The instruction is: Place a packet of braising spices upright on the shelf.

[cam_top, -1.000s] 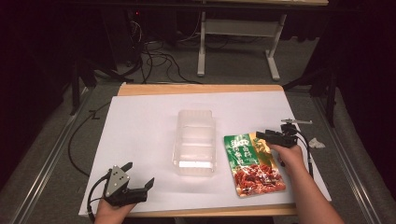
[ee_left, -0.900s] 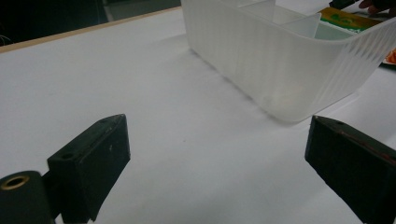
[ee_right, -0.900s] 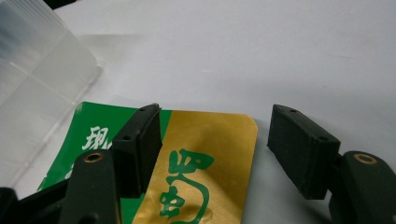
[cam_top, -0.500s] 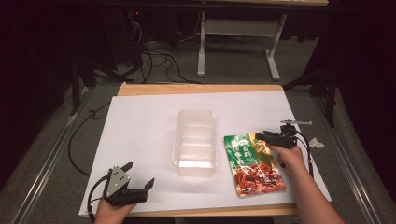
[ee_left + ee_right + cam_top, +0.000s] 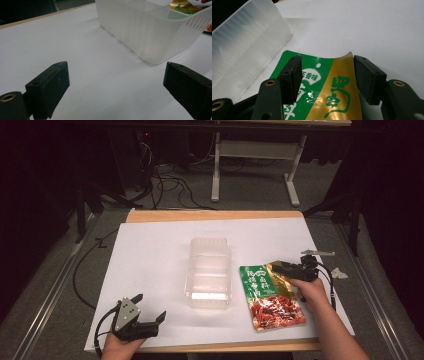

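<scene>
right gripper (image 5: 325, 75) jaws were closing around snack pouch (image 5: 270, 295), not yet pinching; left gripper (image 5: 150, 312) stayed spread at 7 o'clock on white table (image 5: 160, 255); dark room behind.

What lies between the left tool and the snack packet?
In the high view, the clear plastic container stands between the left tool and the snack packet, on the white sheet.

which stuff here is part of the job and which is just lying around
In the job:
- snack pouch, its top end between the right tongs, whose jaws have just been closing
- clear tub beside it
- left tongs, open, idle at the near edge

Lying about:
- crumpled scrap at the paper's right edge
- cables on the floor
- white stand behind the table
</scene>
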